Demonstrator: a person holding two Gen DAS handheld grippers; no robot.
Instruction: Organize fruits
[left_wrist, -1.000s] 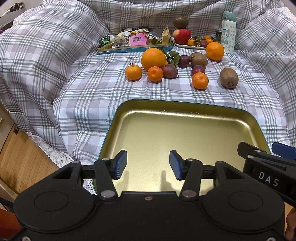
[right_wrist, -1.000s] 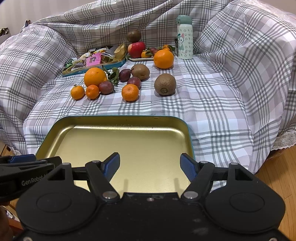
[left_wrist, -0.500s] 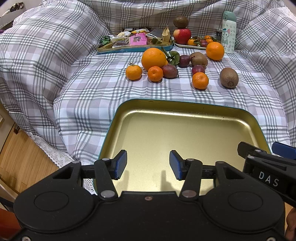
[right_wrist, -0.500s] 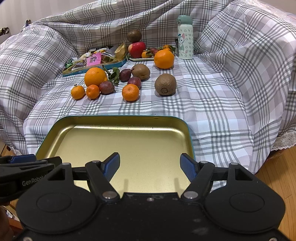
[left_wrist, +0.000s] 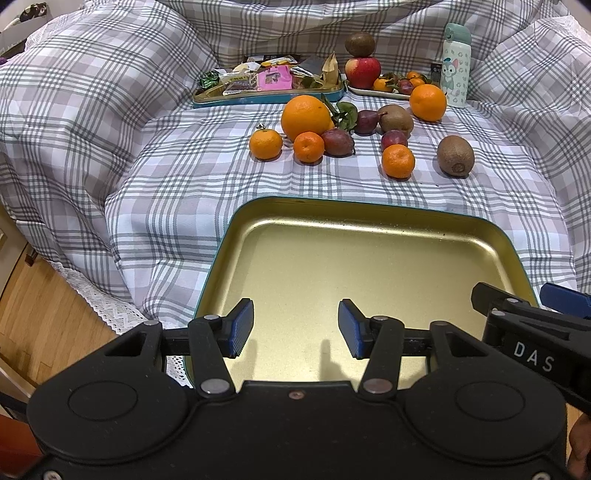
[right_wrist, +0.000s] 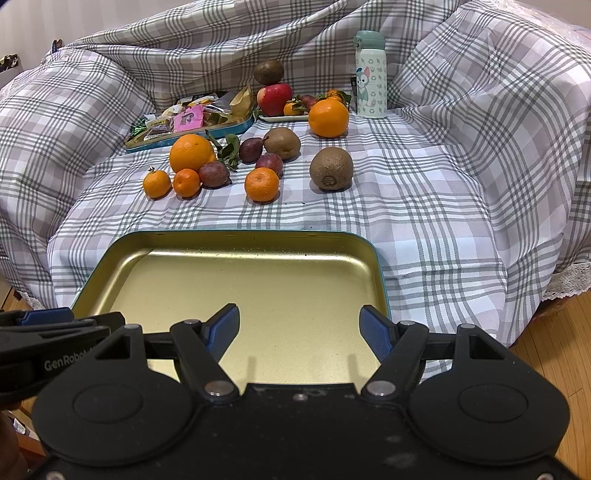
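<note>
Two grippers with spread jaws wait over an empty gold tray, and the fruits lie beyond it on the checked cloth.

The left gripper and the right gripper both hover above the near edge of the gold tray, each with its blue pads apart and holding nothing. Beyond the tray's far rim, on the plaid cloth, lie three small mandarins, a big orange, dark plums, and a kiwi toward the right. Further behind the tray stand a snack tin, a red apple with a kiwi on top, and a pale bottle.
</note>
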